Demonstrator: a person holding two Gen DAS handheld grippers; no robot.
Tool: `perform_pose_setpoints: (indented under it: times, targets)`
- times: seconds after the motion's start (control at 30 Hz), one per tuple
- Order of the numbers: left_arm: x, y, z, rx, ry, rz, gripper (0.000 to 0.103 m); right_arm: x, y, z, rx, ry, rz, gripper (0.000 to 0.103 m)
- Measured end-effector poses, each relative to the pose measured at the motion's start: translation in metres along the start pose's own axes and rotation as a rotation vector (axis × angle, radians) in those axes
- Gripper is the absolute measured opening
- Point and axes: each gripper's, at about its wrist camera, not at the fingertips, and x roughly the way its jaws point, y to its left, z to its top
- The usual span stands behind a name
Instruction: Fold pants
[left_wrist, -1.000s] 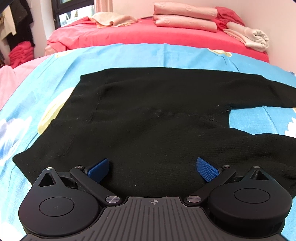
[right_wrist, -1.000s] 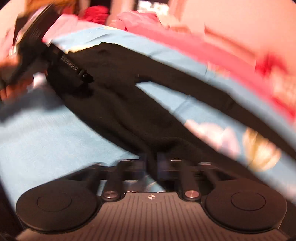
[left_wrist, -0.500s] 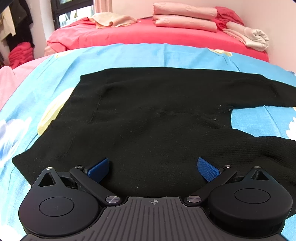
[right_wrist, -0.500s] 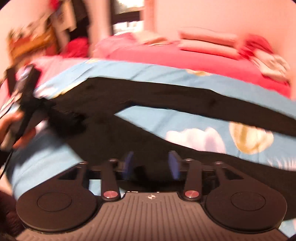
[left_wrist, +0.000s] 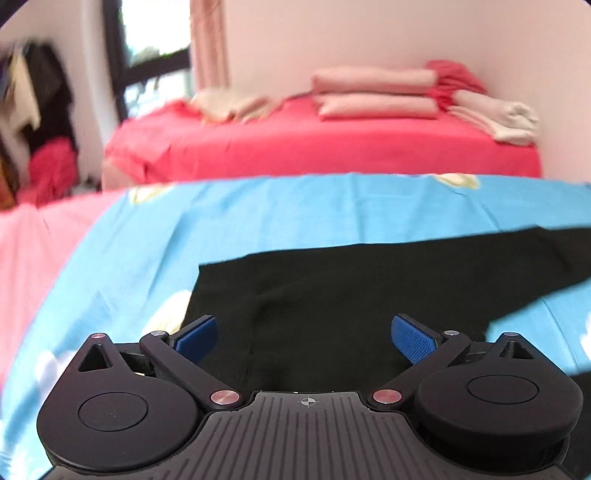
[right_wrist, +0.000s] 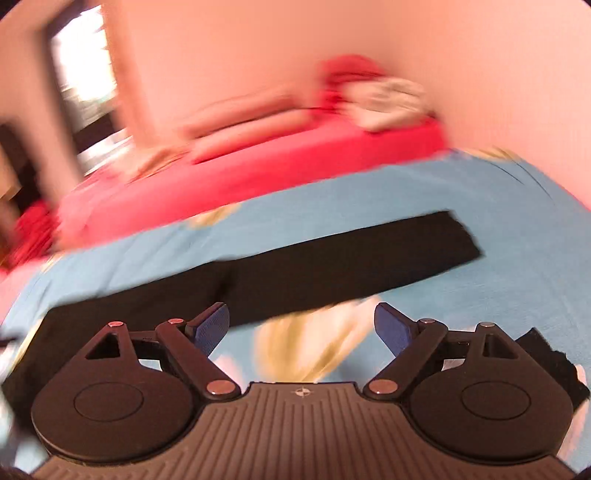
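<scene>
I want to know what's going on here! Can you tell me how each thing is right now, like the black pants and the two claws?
Black pants: spread flat on the blue sheet, legs apart, not folded yet.
Left claw: open, holding nothing, pants below it.
Right claw: open and empty; its jaws have just been opening.
Pink pillows: stacked on the red bed.

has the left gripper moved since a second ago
Yes. The left gripper has lifted and tilted up: the red bed sits lower in its view, and less of the black pants shows.
</scene>
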Motion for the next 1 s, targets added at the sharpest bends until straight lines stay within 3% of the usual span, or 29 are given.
perform_pose_setpoints:
  times: [0.07, 0.17, 0.3, 0.33, 0.37, 0.4, 0.47, 0.57, 0.63, 0.7, 0.77, 0.8, 0.87, 1.0]
  targets:
    - [0.025, 0.012, 0.009, -0.058, 0.034, 0.032, 0.103, 0.038, -0.014, 0.01, 0.086, 0.04, -0.123, 0.084]
    - [0.058, 0.032, 0.015, -0.15, 0.076, 0.056, 0.103, 0.081, -0.044, 0.016, 0.227, 0.103, -0.185, 0.082]
    - [0.097, 0.055, 0.013, -0.288, 0.151, 0.03, 0.103, 0.104, -0.062, 0.017, 0.335, 0.015, -0.229, 0.081]
    - [0.107, 0.057, 0.01, -0.308, 0.175, 0.024, 0.103, 0.107, -0.058, 0.017, 0.329, -0.002, -0.245, 0.072]
    - [0.111, 0.054, 0.006, -0.299, 0.164, 0.041, 0.103, 0.112, -0.052, 0.016, 0.302, -0.011, -0.234, 0.031]
    - [0.11, 0.049, 0.004, -0.265, 0.141, 0.063, 0.103, 0.119, -0.046, 0.016, 0.253, 0.011, -0.226, 0.016]
    - [0.111, 0.036, 0.001, -0.179, 0.143, 0.108, 0.103, 0.121, -0.032, 0.017, 0.116, -0.011, -0.282, 0.007]
    - [0.109, 0.029, -0.004, -0.131, 0.13, 0.132, 0.103, 0.117, -0.062, 0.027, 0.187, -0.044, -0.367, 0.007]
    - [0.108, 0.031, -0.003, -0.144, 0.132, 0.125, 0.103, 0.119, -0.072, 0.026, 0.2, -0.04, -0.357, 0.008]
    - [0.11, 0.031, -0.004, -0.14, 0.129, 0.127, 0.103, 0.113, -0.068, 0.029, 0.212, -0.045, -0.397, 0.019]
    - [0.109, 0.029, -0.006, -0.137, 0.127, 0.136, 0.103, 0.101, -0.048, 0.031, 0.163, -0.1, -0.543, 0.022]
    - [0.108, 0.028, -0.008, -0.136, 0.126, 0.14, 0.103, 0.098, -0.032, 0.03, 0.1, -0.124, -0.536, 0.024]
    - [0.112, 0.027, -0.005, -0.133, 0.127, 0.147, 0.103, 0.098, 0.006, 0.025, -0.022, -0.077, -0.368, 0.048]
    - [0.113, 0.025, -0.005, -0.129, 0.124, 0.155, 0.103, 0.113, 0.074, 0.006, -0.212, 0.027, -0.039, 0.059]
